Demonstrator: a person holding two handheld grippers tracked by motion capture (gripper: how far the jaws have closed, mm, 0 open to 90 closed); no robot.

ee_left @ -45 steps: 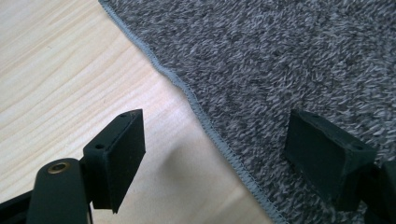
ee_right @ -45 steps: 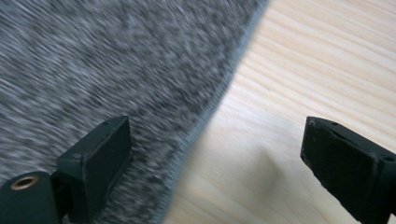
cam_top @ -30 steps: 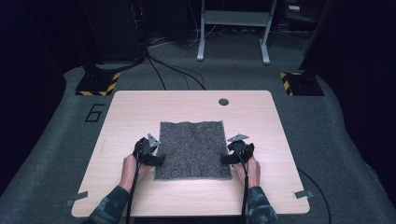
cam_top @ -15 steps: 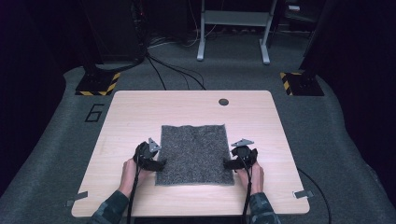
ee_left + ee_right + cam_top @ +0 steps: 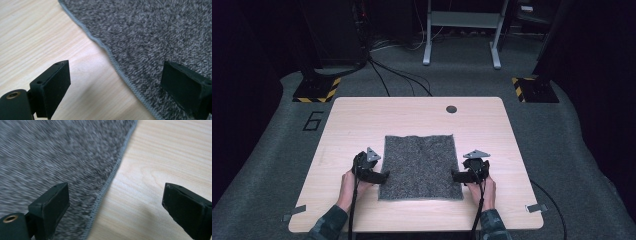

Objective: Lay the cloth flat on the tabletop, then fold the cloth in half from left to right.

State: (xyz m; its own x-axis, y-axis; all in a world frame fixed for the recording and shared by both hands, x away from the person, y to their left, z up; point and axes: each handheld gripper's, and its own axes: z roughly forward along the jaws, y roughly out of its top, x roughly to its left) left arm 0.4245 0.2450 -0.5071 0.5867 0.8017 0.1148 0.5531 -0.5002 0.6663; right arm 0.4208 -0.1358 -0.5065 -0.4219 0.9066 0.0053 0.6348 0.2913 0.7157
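Cloth (image 5: pixel 420 166) now flat, left gripper (image 5: pixel 383 175) fingers just opened, right gripper (image 5: pixel 455 175) drawn back

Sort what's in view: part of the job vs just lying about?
In the job:
- grey cloth, flat on the table
- left gripper, open, straddling the cloth's left edge
- right gripper, open, straddling its right edge

Lying about:
- dark round disc near the table's far edge
- cables on the floor
- hazard-striped bases
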